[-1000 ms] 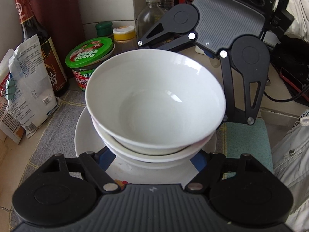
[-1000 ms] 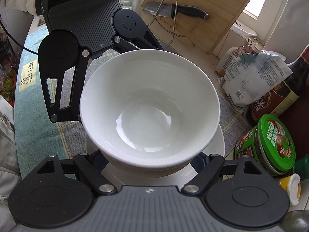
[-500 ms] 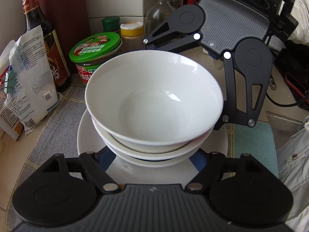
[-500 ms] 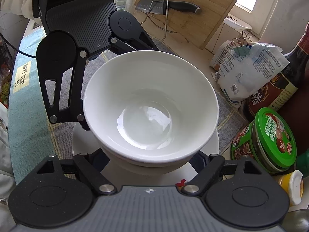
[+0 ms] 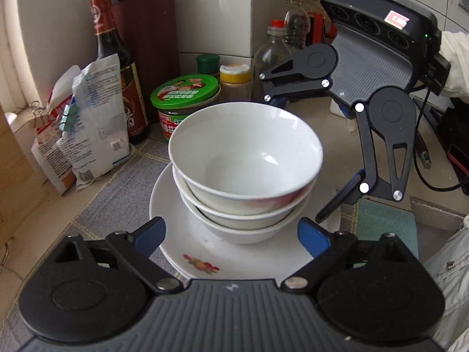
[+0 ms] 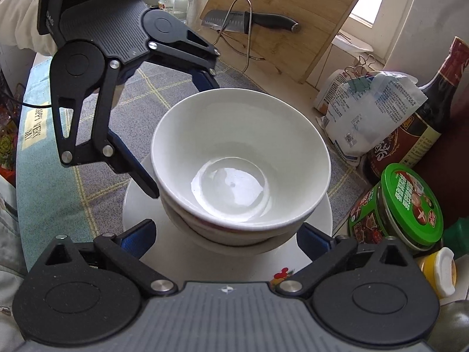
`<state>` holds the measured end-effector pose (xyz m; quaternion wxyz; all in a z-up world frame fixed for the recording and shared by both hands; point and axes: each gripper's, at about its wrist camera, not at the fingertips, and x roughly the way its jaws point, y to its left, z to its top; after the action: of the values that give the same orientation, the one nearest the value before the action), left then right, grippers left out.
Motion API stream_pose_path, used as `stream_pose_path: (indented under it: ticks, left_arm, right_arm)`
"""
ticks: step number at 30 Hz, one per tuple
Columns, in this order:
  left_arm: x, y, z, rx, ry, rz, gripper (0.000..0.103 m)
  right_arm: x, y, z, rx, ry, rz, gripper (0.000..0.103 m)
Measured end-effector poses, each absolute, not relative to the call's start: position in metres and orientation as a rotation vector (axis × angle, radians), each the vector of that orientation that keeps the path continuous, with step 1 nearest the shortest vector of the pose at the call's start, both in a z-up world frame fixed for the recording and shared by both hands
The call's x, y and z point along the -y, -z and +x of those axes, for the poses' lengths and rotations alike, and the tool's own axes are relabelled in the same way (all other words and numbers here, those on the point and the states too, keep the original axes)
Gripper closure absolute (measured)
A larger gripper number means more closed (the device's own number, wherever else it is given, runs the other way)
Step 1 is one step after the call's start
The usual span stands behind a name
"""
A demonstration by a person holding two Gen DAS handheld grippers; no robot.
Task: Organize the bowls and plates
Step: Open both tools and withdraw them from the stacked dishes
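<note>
Three white bowls (image 5: 246, 146) (image 6: 240, 152) are nested upright on a white plate (image 5: 234, 261) (image 6: 181, 255) that has a small red flower print. My left gripper (image 5: 231, 236) (image 6: 176, 133) is on one side of the stack. Its jaws are opening and its blue fingertips (image 5: 149, 234) stand clear of the bowls over the plate's edge. My right gripper (image 6: 225, 237) (image 5: 304, 155) faces it from the opposite side. Its jaws are also opening, with its fingertips (image 6: 313, 240) on either side of the lowest bowl, not pressing it. Neither gripper holds anything.
A green-lidded jar (image 5: 184, 94), a soy sauce bottle (image 5: 117, 67), clipped white bags (image 5: 91, 120), a knife block (image 5: 146, 44) and several bottles crowd the wall side. A cutting board (image 6: 287, 14) and a knife on a wire rack (image 6: 249, 20) stand beyond the grey checked mat (image 5: 117, 193).
Both grippers have spread their jaws away from the bowl stack. The left gripper has drawn back and risen, so more of the plate shows. The bowls stay on the plate.
</note>
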<state>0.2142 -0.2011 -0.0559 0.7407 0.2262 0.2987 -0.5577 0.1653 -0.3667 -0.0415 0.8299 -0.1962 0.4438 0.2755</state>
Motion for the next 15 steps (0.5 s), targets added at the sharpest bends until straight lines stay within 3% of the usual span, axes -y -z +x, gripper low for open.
stream_pose_path:
  ticks: [6,7,15]
  left_arm:
    - [0.164,0.028,0.177,-0.521,1.121,0.437,0.004]
    - [0.156,0.022,0.172,-0.497,1.108,0.396,0.001]
    - [0.12,0.019,0.15,-0.453,0.965,0.217,0.001]
  right_arm:
    - [0.357,0.018,0.14,-0.908,-0.428,-0.434,0.0]
    - [0.354,0.011,0.135,-0.896,-0.391,-0.414,0.0]
    - [0.305,-0.016,0.108,-0.91,0.052,-0.139,0.0]
